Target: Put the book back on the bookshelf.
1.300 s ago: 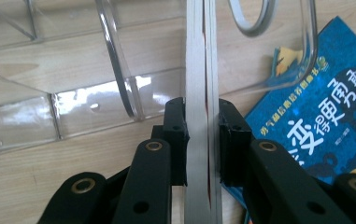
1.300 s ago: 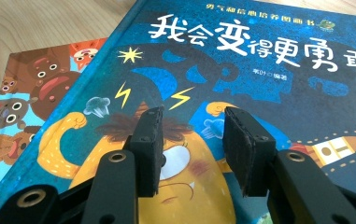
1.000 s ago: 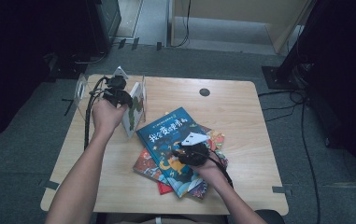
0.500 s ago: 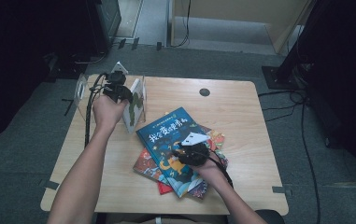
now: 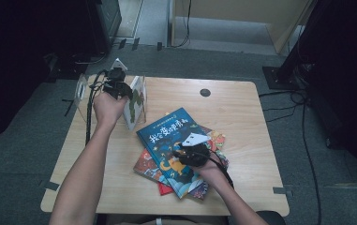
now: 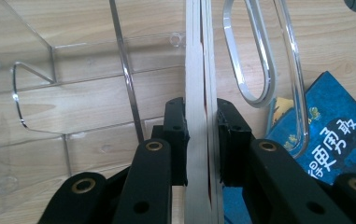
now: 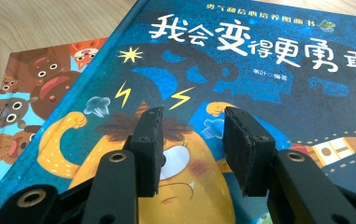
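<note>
We see the left claw [image 6: 202, 140] clenched on a thin upright book [image 6: 199, 84], standing it in the clear acrylic rack [image 5: 83, 89] at the surface's [image 5: 241, 117] far left corner. The right claw [image 7: 192, 149] rests released, jaws apart, on the blue book [image 7: 259, 70] topping the stack [image 5: 148, 166] near the front edge. We judge the shelving step in hand; next, letting go without tipping the book. Open room lies right of the stack, while the rack's dividers crowd the left claw
</note>
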Demonstrator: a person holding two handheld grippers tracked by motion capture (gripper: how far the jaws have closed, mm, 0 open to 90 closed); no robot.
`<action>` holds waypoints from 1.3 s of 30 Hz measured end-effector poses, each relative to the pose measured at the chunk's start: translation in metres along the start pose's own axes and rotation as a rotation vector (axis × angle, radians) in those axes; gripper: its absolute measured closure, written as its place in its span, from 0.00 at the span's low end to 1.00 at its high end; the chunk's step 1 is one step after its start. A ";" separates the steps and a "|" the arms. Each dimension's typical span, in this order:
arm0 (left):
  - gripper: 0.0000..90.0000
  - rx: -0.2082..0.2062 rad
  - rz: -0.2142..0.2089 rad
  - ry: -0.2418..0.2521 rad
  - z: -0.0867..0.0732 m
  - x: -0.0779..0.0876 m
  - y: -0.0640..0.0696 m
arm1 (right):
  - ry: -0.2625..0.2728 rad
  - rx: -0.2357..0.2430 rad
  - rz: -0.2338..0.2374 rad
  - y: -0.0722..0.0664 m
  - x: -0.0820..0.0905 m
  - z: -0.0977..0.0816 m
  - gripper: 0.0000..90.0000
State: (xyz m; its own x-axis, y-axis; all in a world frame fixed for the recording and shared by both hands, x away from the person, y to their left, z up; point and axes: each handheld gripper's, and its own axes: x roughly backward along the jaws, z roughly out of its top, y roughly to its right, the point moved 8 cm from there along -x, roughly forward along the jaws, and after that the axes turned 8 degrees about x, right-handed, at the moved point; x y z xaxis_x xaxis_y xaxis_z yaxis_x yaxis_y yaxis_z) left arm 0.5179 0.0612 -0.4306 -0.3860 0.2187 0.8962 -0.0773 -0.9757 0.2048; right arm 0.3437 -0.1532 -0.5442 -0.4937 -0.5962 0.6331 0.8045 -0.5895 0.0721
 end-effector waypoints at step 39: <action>0.85 -0.019 0.028 -0.058 -0.002 -0.018 0.001 | -0.001 0.002 0.000 0.000 0.000 0.000 0.64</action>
State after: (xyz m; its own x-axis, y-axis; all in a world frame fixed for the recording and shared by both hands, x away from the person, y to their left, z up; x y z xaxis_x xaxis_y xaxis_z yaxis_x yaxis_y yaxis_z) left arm 0.5225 0.0565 -0.4471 -0.3344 0.1906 0.9229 -0.0847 -0.9814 0.1720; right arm 0.3436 -0.1533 -0.5442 -0.4938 -0.5958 0.6334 0.8051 -0.5886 0.0739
